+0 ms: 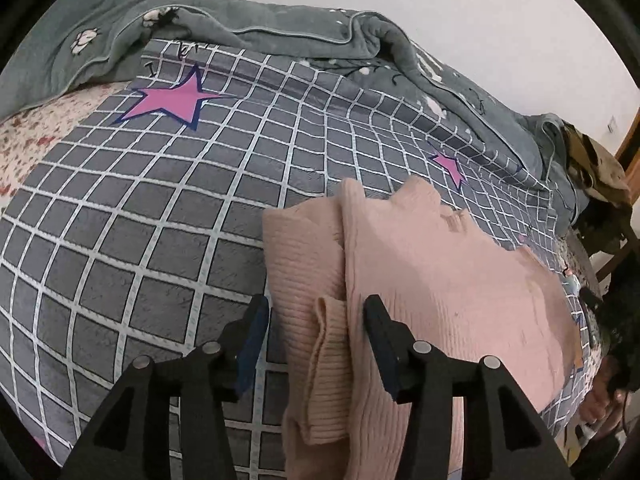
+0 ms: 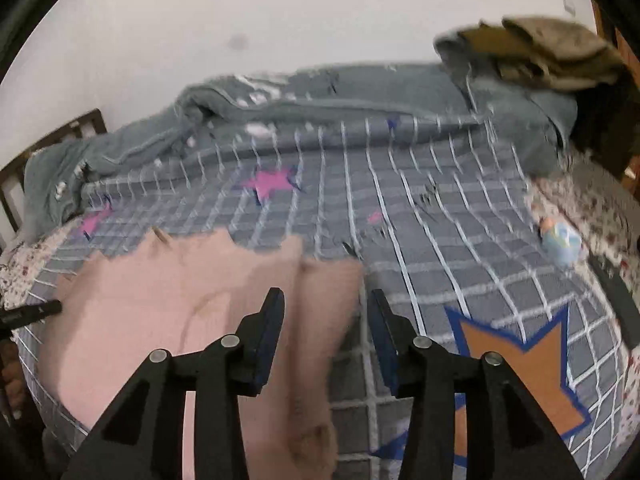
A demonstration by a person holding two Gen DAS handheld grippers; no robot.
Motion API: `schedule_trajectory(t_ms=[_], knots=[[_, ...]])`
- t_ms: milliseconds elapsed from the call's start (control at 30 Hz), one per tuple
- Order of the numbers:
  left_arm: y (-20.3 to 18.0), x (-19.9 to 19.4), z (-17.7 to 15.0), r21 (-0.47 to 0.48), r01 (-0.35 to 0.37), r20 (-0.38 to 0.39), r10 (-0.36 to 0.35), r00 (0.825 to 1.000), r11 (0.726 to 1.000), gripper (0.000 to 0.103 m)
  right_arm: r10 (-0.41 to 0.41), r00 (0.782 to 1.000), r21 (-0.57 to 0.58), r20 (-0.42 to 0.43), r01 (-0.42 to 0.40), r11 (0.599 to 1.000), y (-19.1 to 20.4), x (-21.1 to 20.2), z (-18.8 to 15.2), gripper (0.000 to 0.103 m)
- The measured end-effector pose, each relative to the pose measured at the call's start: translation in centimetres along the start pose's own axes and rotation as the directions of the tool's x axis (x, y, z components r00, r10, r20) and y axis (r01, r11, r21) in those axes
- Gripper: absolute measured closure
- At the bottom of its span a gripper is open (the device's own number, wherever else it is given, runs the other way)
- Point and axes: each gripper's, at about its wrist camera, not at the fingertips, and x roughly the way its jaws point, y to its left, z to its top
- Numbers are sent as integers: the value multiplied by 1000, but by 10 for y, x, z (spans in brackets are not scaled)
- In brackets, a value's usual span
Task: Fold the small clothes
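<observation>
A bed (image 1: 120,240) fills both views, spread with a grey blanket (image 2: 460,240) checked in white lines and printed with stars: pink ones (image 1: 172,100) toward the far side, an orange one edged in blue (image 2: 516,364) near the front. Along the bed's far edge, against the white wall, a grey-green quilt (image 1: 280,36) lies bunched in a long ridge. At the far right corner a heap of brownish cloth (image 2: 556,52) sits on top of the quilt. A flowered sheet (image 2: 592,208) shows past the blanket's edges on both sides.

The pink ribbed sweater (image 1: 460,272) lies on the blanket near the bed's front edge. Its body is flat and both sleeves are folded over it, each running from the shoulder down toward the hem. A small pale blue object (image 2: 560,240) rests near the right edge of the bed; the blur there leaves unclear what it is.

The left tongs (image 1: 316,308) stand spread over the sweater's left side, with the folded sleeve and its cuff lying loose between the pads, neither pad pressing on it. The right tongs (image 2: 326,304) are likewise spread, above the sweater's right sleeve, the knit's edge lying between the pads with nothing pinched. A hand (image 1: 600,400) shows at the right rim of the left wrist view, at the bed's front edge.
</observation>
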Motion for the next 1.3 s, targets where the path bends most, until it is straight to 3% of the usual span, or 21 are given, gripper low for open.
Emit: schedule_trajectory(t_ms=[100,167,200,300,500,733,800,867,1033,1167,1300], knots=[[-3,-1,3,-1,2,3,-2,1000,1000,51,30,1000,-26,-4,-30,999,17,7,9,67],[-4,-1,5,4,-5,4,4,1000,1000,51,42,999,-50,-32,-44,998,29,22,7,80],[-5,-1,6,5,-8,2,8,1000,1000,50,46,998,-60,-47,-49,997,34,30,4,81],[-8,-2,6,10,-11,3,11,1000,1000,47,4,995,-67,-101,-11,998,36,61,-13,89],[-15,-3,3,57,-47,27,45,999,997,43,-31,996,-42,-83,28,999,38,55,-14,89],[-21,-8,-5,85,-67,43,63,997,994,44,44,998,-66,-49,-47,997,69,22,-16,76],[-19,-12,-8,82,-78,55,73,996,994,44,73,996,-97,-41,-77,992,84,18,-19,76],[-12,-18,-10,59,-74,62,70,996,996,44,51,998,-116,-25,-54,992,100,18,-21,76],[7,-27,-10,10,-41,63,40,997,999,44,121,988,-127,-91,-132,983,135,35,-15,78],[18,-30,-8,-5,-38,98,38,994,999,44,64,986,-126,-154,-84,988,159,69,-21,79],[25,-25,-7,8,-43,94,42,995,999,44,0,989,-129,-146,-19,991,167,92,-23,79]])
